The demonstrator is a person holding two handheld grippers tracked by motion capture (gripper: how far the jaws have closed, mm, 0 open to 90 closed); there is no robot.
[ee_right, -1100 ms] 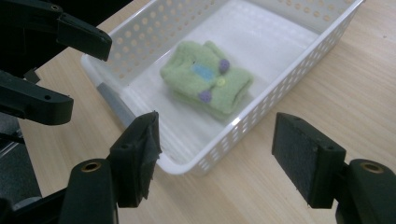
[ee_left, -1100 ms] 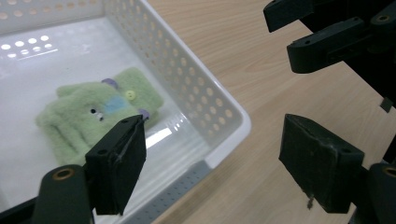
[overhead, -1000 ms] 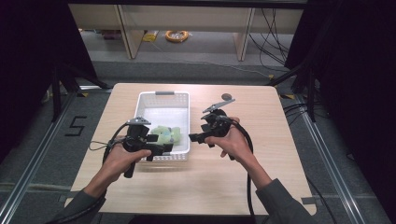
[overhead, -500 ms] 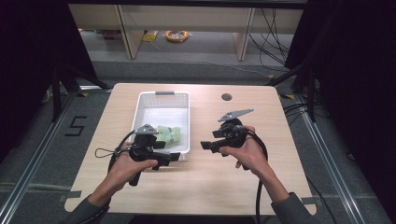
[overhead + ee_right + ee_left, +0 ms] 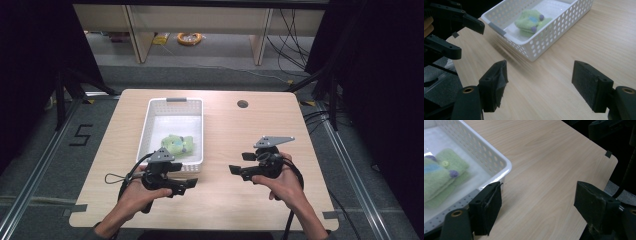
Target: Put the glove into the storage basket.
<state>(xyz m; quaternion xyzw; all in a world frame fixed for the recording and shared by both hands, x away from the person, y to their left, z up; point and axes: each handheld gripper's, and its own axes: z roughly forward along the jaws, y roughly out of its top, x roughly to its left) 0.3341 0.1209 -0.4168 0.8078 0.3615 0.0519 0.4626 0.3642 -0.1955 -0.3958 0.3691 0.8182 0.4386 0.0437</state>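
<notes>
A person seated at a pale wooden table [image 5: 235,135] holds a two-jaw gripper in each hand, both tools clear of the white perforated basket [image 5: 150,131] that stands on the table's left half. In the high view the left gripper [image 5: 192,183] sits at about 6 o'clock from the basket, just off its near rim, jaws pointing toward 3 o'clock. The right gripper [image 5: 233,170] lies at roughly 4 o'clock from the basket, well apart from it, jaws pointing toward 9 o'clock, so the two tools face each other across bare tabletop.

Both grippers stand wide open and hold nothing. In the left gripper view, the left gripper's [image 5: 537,206] black padded jaws frame bare wood, one jaw just beside the basket's [image 5: 496,157] rounded near corner. In the right gripper view, the right gripper's [image 5: 539,83] jaws are likewise spread over empty tabletop, with the basket [image 5: 549,32] farther off at 12 o'clock and the left gripper [image 5: 466,32] at 10 o'clock.

The green felt toy [image 5: 177,144], folded, with small purple and yellow buttons, lies inside the basket toward its near end, touched by neither gripper. The same green felt toy [image 5: 441,173] [image 5: 531,21] rests on the basket's white floor in both gripper views.
</notes>
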